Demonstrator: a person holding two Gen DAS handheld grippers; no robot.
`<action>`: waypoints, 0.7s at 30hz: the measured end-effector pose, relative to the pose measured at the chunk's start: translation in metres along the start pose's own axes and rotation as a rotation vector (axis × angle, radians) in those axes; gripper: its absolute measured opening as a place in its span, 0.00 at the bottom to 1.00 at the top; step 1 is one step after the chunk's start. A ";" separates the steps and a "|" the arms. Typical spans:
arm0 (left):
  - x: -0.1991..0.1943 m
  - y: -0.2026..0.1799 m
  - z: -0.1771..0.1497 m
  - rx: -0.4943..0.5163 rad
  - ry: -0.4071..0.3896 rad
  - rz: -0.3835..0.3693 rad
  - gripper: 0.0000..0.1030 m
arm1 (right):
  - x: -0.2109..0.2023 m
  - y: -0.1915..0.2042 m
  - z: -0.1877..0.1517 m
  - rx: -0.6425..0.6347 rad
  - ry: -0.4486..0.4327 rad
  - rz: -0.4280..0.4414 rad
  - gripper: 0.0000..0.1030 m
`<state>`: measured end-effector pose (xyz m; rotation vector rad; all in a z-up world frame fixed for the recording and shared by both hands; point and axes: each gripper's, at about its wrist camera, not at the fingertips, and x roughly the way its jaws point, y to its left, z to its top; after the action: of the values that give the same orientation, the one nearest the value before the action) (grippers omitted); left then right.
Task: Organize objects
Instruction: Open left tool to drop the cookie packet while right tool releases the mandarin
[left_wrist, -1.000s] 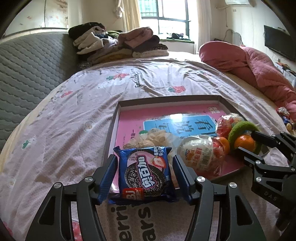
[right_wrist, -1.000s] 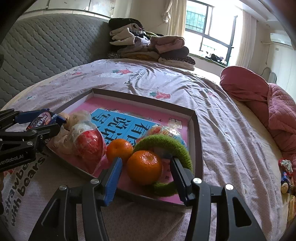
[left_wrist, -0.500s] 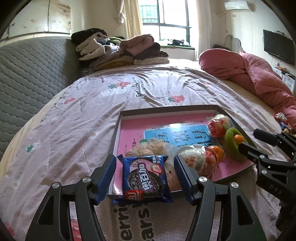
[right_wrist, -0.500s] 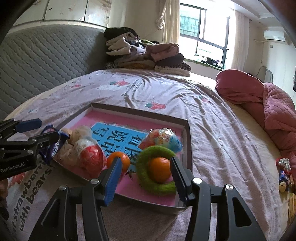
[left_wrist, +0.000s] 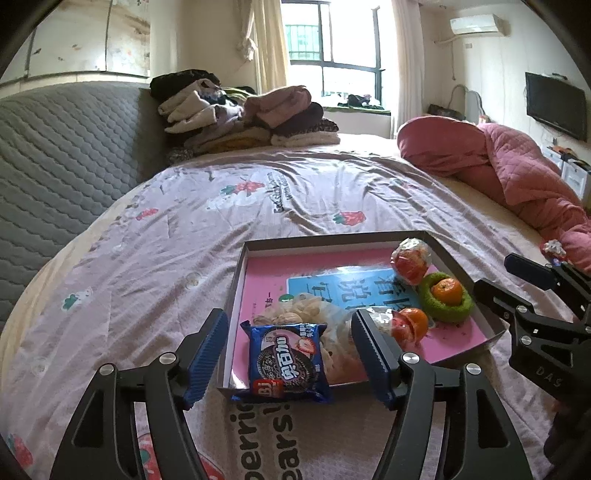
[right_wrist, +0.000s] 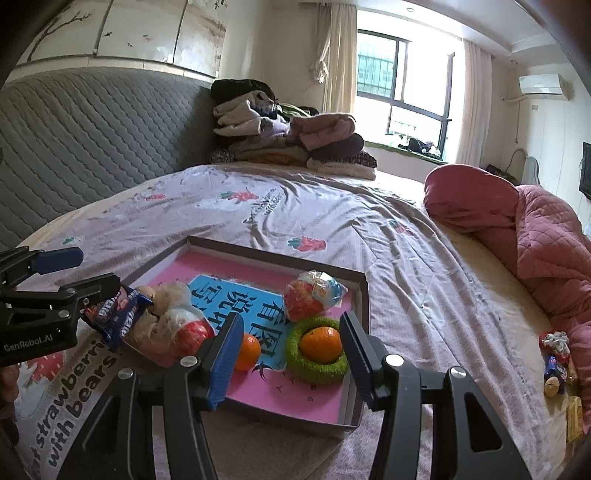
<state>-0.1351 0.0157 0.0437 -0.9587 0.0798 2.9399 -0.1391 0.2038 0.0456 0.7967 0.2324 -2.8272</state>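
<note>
The blue cookie packet (left_wrist: 286, 363) now lies free, its far part inside the shallow tray (left_wrist: 334, 237) and its near end hanging over the tray's front rim onto the bed (left_wrist: 177, 236). A second ago the left gripper (left_wrist: 288, 356) stood close on either side of it; now its jaws are opening, clear of the packet on both sides, and the view has pulled back and up. The right gripper (right_wrist: 291, 360) is moderately wide and holds nothing; a second ago it framed the mandarin (right_wrist: 320, 343), which now sits inside the green ring (right_wrist: 317, 369) in the tray's right part. Both placements look finished, so this round of tidying seems nearly done, though the overhanging packet could slip out.

In the tray: a pink and blue sheet (left_wrist: 332, 284) on the floor, a clear bag of snacks (left_wrist: 306, 314) behind the packet, a second mandarin (right_wrist: 248, 350), a red wrapped snack (right_wrist: 190, 332) and a wrapped ball (right_wrist: 314, 295) near the far right corner
</note>
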 end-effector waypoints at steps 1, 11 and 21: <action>-0.002 -0.001 0.000 0.000 -0.001 0.000 0.69 | -0.001 0.000 0.000 0.002 -0.003 0.001 0.52; -0.021 -0.002 0.000 -0.017 -0.022 0.006 0.72 | -0.021 -0.005 0.006 0.037 -0.052 0.023 0.59; -0.041 -0.004 -0.003 -0.013 -0.052 0.024 0.74 | -0.036 -0.008 0.009 0.067 -0.092 0.033 0.66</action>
<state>-0.1005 0.0184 0.0655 -0.8890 0.0712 2.9881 -0.1153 0.2146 0.0733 0.6746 0.1100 -2.8446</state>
